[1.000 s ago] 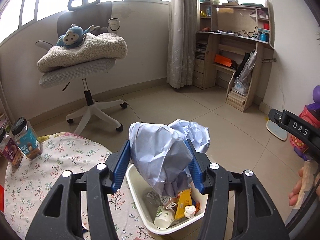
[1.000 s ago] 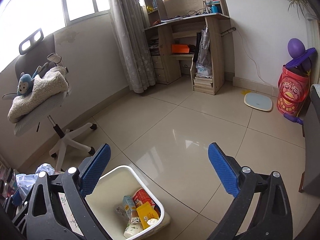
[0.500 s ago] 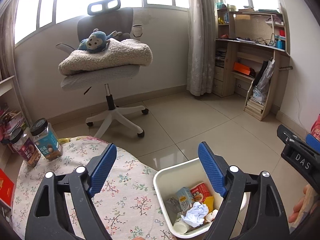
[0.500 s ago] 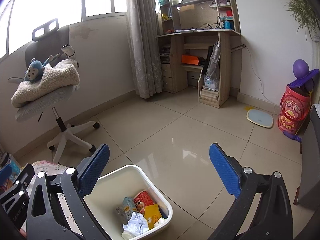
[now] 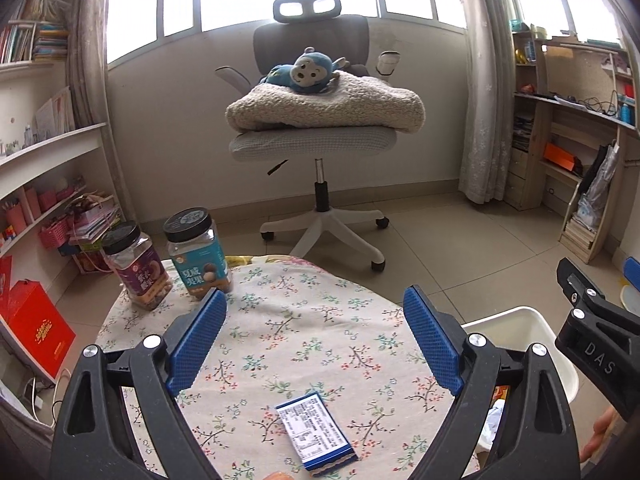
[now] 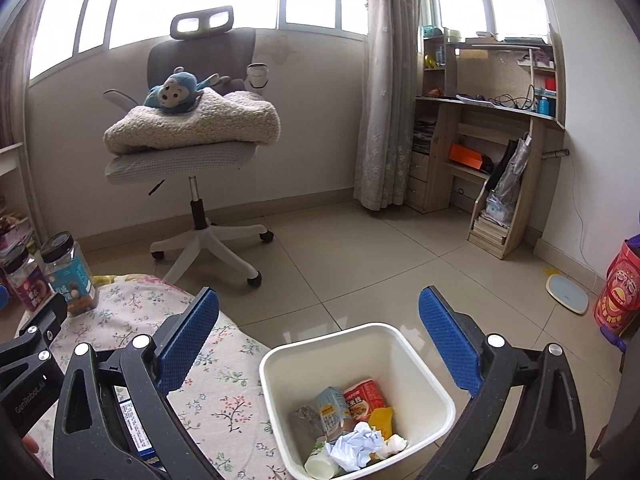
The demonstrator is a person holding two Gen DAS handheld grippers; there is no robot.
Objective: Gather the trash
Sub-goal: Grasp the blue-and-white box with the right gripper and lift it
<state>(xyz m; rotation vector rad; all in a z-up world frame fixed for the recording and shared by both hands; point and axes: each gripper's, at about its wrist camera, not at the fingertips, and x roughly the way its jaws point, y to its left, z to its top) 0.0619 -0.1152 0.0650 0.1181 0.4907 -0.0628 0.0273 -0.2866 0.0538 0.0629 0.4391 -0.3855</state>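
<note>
trash: one blue-edged wrapper (image 5: 316,431) lies flat on the bench (image 5: 304,320), a round top under a flowered cloth, closest to the cameras. just beside the bench's edge on the tiled floor (image 6: 360,256) stands one white bin (image 6: 400,344), holding a crumpled paper ball (image 6: 356,446), a small carton (image 6: 333,408), a red packet (image 6: 364,396) and other scraps. the left gripper (image 5: 316,340) hangs over the bench, tipped downward, its jaws spreading apart with nothing between them; the wrapper lies below and apart from them. the right gripper (image 6: 320,340) hangs above the bin, jaws released and bare. at the bench's far edge stand two jars (image 5: 138,268) with black lids, side by side. beyond them one office chair (image 5: 316,140) carries a folded blanket (image 5: 324,106) and one blue toy monkey (image 5: 308,74), under the windows. a wooden desk (image 6: 492,128) with shelves stands far right.
</note>
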